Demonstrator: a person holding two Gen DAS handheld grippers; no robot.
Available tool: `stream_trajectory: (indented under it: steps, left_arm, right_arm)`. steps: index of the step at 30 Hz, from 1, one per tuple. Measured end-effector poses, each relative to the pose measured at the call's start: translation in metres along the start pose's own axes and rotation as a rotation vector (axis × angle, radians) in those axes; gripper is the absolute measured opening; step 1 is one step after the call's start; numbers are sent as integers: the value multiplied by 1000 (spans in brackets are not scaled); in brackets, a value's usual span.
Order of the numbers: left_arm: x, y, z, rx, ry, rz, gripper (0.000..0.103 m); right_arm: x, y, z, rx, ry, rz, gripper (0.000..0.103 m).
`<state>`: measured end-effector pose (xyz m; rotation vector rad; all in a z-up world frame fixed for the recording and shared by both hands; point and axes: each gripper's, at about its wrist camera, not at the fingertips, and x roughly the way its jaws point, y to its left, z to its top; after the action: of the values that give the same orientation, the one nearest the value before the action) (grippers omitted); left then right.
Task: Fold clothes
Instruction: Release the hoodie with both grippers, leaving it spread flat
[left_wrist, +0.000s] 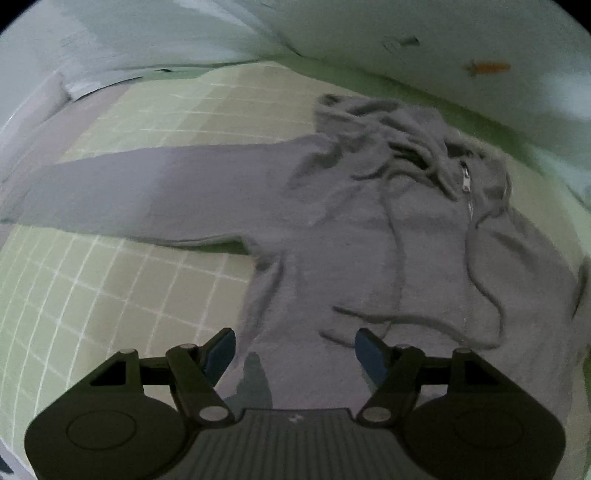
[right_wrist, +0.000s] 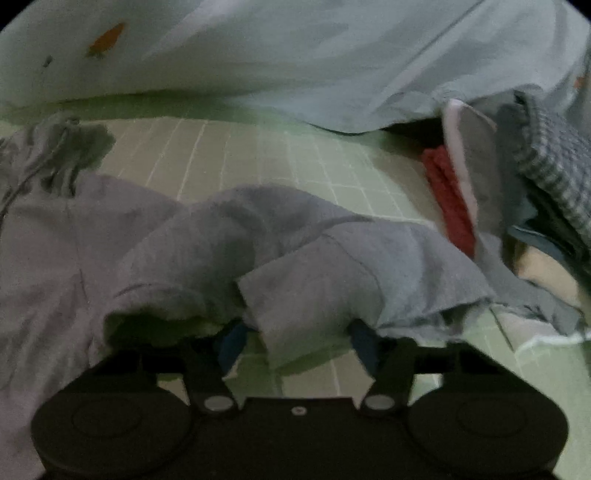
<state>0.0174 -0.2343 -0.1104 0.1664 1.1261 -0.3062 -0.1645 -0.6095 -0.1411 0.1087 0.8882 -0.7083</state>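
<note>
Both grippers low, fingers spread.

Left gripper (left_wrist: 295, 349): fingers wide apart, blue pads (left_wrist: 221, 350) facing inward across a broad gap; nothing sits between them. Black linkage arms angle outward from the two pivot screws, body level across the bottom of the left wrist view. Whether the tips touch anything below cannot be told. Right gripper (right_wrist: 297, 338): fingers likewise spread, linkages splayed to about the same angle as on the left. Blue fingertips (right_wrist: 232, 341) partly hidden, upper ends covered from above; the pads are well apart and are not closed on anything. Right wrist view is blurred. No hand or sleeve visible in either view.
</note>
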Motion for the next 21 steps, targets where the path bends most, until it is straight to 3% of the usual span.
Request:
stream_trajectory:
  steps: [1,2,3,8,12,14,16,21]
  left_arm:
    - [4,-4,0,6,13,-7,72]
    - [8,-7,-1,9,24,-16,72]
    - [10,-9,-3,10,34,-26,72]
    - [5,-20,-7,33,66,-6,72]
    - [-20,-23,-7,53,16,-3,73]
    - [-25,-24,-9,50,-7,-15,73]
    - [-22,-25,-10,44,0,-18,73]
    - [-18,-28,-14,37,10,-23,73]
  right_arm:
    - [-2,-5,-1,8,1,10,40]
    - [-5,-10,-2,18,1,24,19]
    - [-9,-15,-3,37,-1,44,12]
    - [-60,-48,2,187,-36,79,8]
    - [-133,-80,15,397,-91,170,8]
    - [-162,-92,18,435,-147,171,8]
    - [-172,-104,19,466,-197,153,8]
    - [-133,-147,1,672,-168,83,8]
